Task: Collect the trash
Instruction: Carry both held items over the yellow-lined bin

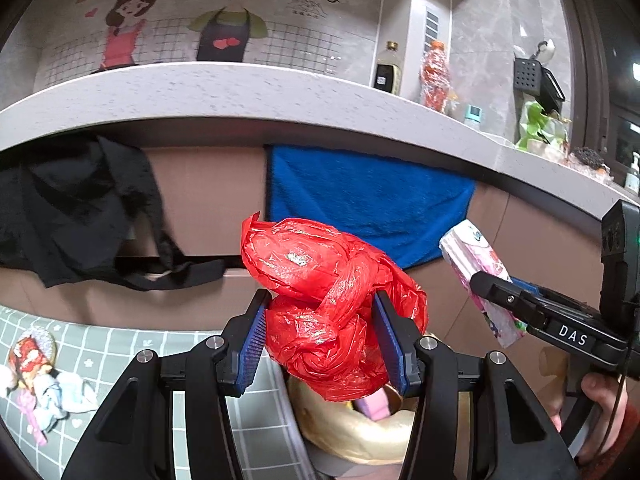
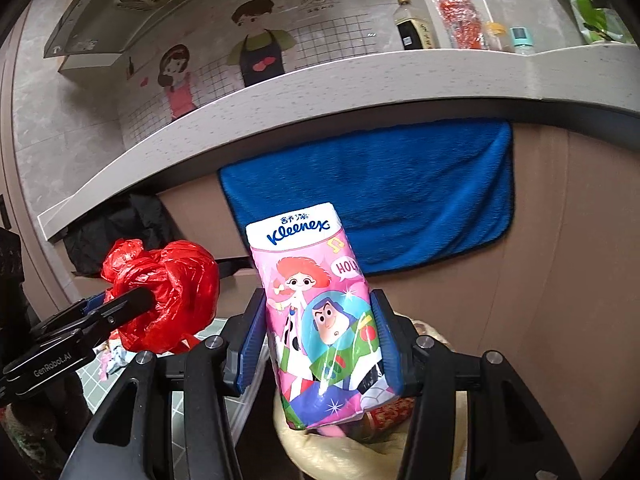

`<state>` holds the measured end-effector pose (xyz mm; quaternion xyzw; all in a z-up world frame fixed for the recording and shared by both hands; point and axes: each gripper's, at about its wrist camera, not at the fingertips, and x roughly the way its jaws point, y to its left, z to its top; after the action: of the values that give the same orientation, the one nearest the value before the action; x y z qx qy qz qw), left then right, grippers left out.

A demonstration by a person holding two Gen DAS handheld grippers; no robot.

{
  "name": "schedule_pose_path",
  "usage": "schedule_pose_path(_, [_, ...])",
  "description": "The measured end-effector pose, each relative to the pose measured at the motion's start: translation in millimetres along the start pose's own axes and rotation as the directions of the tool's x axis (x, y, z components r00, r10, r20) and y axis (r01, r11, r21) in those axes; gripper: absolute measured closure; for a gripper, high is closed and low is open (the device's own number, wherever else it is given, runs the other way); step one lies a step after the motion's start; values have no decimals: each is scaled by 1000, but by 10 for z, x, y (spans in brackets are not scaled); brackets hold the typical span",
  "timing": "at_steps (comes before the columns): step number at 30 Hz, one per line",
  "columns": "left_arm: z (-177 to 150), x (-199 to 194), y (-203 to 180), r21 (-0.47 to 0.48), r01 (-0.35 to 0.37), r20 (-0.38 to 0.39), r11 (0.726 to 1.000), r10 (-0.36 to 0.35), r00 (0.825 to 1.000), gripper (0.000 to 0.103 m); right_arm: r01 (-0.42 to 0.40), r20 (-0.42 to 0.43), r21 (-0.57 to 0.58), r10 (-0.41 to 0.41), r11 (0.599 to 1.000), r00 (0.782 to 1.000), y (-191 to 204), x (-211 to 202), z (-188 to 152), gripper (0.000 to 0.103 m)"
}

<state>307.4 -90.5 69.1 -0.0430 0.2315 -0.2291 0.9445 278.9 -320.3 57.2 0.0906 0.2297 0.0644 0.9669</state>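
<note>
Two hand-held grippers: left (image 1: 320,338) clamping one red plastic bag (image 1: 328,304), right (image 2: 320,344) clamping one Kleenex pack (image 2: 320,320).

Both grippers are black, with ribbed blue pads (image 1: 253,340) and silver screws (image 1: 216,342) (white lettering reads "DAS" and "GenRobot.AI"); a bare hand (image 1: 600,404) shows a reddish cuff.

Crinkly gloss against soft pile and speckled stone

The red plastic bag (image 1: 320,304) gleams thin and wrinkled; the Kleenex tissue pack (image 2: 320,316) wears slick printed film; the blue towel (image 2: 384,196) looks plush and matt; the countertop (image 1: 224,92) shows speckled, smooth stone; the left gripper (image 1: 320,340) has matt black plastic and ribbed blue pads (image 1: 254,344).
</note>
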Motion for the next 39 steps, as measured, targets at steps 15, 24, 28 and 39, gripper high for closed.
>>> schedule_pose_path(15, [-139, 453, -339, 15, 45, -66, 999, -44, 997, 51, 54, -22, 38, -53, 998, 998, -461, 45, -42, 56])
schedule_pose_path(24, [-196, 680, -358, 5, 30, -105, 1000, -29, 994, 51, 62, -52, 42, -60, 997, 997, -570, 164, -137, 56])
schedule_pose_path(28, [-211, 741, -355, 6, 26, -116, 1000, -25, 993, 51, 58, -63, 51, -55, 997, 997, -622, 227, -161, 55])
schedule_pose_path(39, [-210, 858, -353, 0, 29, -132, 1000, -29, 991, 51, 49, -83, 61, -44, 997, 996, -635, 308, -185, 55])
